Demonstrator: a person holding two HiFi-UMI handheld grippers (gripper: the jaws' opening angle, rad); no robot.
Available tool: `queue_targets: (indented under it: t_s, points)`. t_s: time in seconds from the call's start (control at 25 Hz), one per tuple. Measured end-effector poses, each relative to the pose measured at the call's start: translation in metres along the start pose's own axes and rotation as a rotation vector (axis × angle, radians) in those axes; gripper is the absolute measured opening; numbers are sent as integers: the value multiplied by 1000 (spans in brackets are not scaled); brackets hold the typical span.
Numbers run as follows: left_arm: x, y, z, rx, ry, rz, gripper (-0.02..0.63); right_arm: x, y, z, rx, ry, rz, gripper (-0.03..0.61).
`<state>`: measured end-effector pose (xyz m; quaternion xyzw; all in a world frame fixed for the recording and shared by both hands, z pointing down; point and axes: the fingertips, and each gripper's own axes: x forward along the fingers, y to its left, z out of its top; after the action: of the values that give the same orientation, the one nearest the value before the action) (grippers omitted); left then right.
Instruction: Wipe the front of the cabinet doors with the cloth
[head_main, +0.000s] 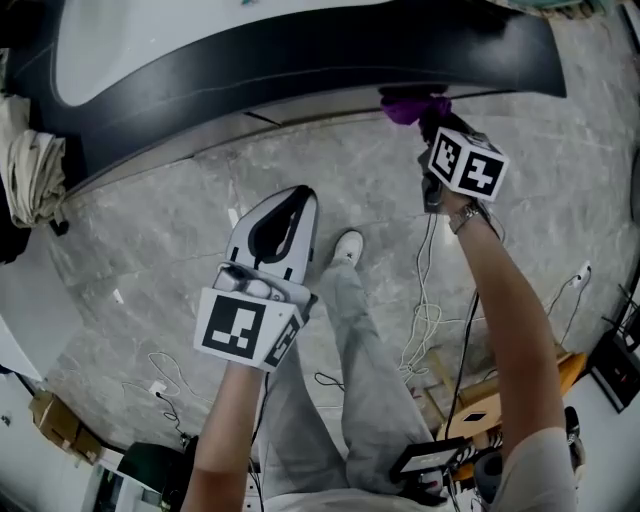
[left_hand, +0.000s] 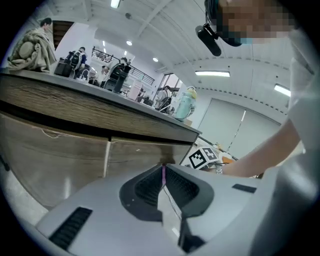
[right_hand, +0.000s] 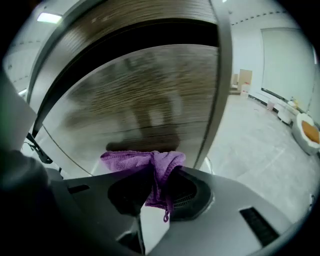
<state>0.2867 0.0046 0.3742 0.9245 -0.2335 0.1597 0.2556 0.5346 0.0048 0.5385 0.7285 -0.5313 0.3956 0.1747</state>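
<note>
Cloth (right_hand: 134, 159), purple, clenched in right gripper (right_hand: 159, 176) jaws, against cabinet door (right_hand: 150, 90) front; left gripper (left_hand: 163, 172) jaws pressed together, empty.

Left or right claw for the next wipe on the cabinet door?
Right. The right claw is shut on the purple cloth, close up to the cabinet door. The left claw is shut with nothing in it and sits farther back from the doors.
</note>
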Motion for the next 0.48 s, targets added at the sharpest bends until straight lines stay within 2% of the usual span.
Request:
queue_targets:
  t_s: [0.24,0.36,0.48]
  points:
    - [40,-36,-11,7,32,-49,21,-12,-104,2,142,-39,-143,91]
    - [52,-46,-15,18,51,-63,21,-20,-139,-4,233,-60,-197,91]
    - [57,-55,-15,32,60,-69,22,-31,-161,-13,280,-68,-235,91]
